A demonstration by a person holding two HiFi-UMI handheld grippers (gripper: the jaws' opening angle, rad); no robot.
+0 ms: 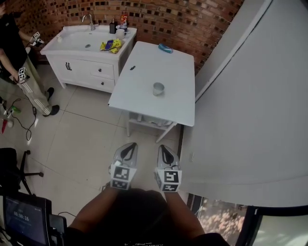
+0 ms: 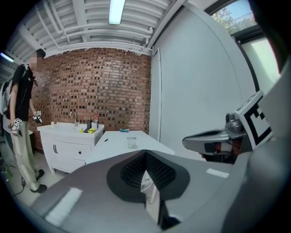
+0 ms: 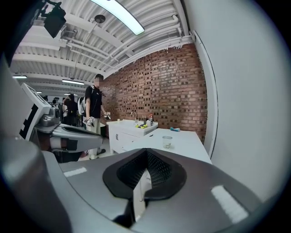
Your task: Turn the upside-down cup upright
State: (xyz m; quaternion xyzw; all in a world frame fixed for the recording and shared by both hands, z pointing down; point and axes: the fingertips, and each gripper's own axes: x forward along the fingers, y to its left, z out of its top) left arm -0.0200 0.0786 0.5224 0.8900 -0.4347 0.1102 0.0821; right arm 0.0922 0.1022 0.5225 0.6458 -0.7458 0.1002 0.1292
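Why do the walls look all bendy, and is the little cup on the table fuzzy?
Left gripper view: the wide lens curves the brick wall and darkens the corners, and the ceiling lamp glares white. Right gripper view: same bending; the cup is small but sharp, while the close right tongs look soft. Head view: even light, and the white table shows hardly any shadow.

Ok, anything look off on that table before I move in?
Nothing stands out. The cup stands alone on the white table, no spill around it; I cannot tell which end is up. A blue object lies near its far edge.
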